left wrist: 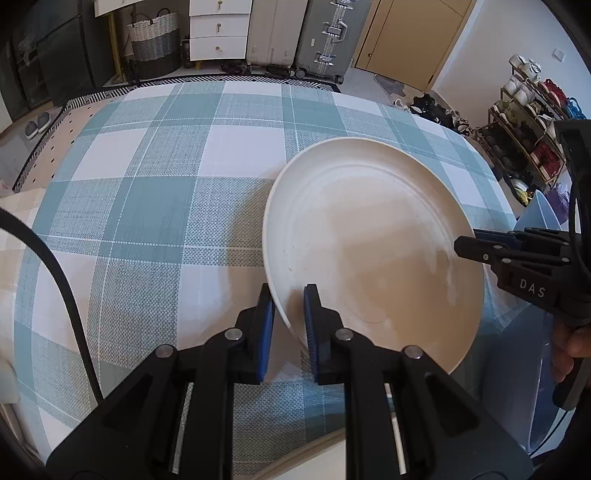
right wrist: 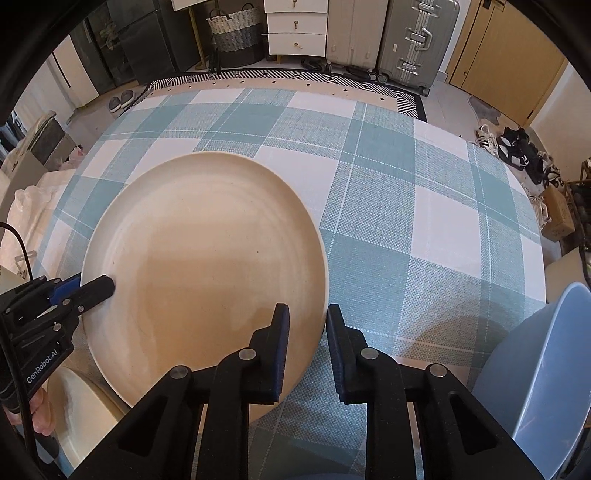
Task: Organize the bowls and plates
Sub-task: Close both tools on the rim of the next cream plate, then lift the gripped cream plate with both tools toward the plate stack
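A large cream plate (left wrist: 373, 243) (right wrist: 203, 266) is held tilted above the checked tablecloth (left wrist: 155, 192). My left gripper (left wrist: 289, 310) straddles its near-left rim, one finger under and one over, shut on it; it also shows in the right wrist view (right wrist: 94, 290). My right gripper (right wrist: 307, 332) straddles the plate's right rim with a small gap around it; in the left wrist view (left wrist: 472, 245) its jaws look closed on the rim. A second cream plate (right wrist: 81, 410) lies below at lower left.
A light blue bowl (right wrist: 546, 369) stands at the table's right edge, also in the left wrist view (left wrist: 543, 214). Beyond the table are a woven basket (right wrist: 236, 33), white drawers (right wrist: 295, 26), suitcases (right wrist: 417, 37) and a shoe rack (left wrist: 532, 125).
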`<act>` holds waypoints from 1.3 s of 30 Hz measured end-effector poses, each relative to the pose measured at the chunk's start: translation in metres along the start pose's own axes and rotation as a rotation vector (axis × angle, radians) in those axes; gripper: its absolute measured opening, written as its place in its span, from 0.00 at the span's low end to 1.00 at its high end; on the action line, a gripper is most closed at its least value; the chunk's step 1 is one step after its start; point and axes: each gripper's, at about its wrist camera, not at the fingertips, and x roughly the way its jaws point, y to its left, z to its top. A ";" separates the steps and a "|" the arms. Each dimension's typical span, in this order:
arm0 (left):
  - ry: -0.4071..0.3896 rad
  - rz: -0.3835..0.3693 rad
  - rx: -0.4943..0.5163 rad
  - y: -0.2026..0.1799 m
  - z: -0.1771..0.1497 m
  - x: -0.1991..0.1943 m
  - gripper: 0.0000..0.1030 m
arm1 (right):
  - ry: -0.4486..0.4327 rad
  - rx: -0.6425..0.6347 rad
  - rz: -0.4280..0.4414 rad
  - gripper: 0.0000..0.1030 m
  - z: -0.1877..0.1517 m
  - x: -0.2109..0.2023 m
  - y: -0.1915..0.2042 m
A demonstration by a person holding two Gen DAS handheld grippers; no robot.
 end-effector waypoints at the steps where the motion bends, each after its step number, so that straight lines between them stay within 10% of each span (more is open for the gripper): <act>1: -0.003 -0.001 0.000 0.000 0.000 -0.001 0.12 | -0.003 0.001 -0.001 0.20 0.000 -0.001 -0.001; 39: -0.185 0.006 0.029 -0.021 -0.052 -0.163 0.12 | -0.183 -0.036 -0.016 0.20 -0.049 -0.132 0.039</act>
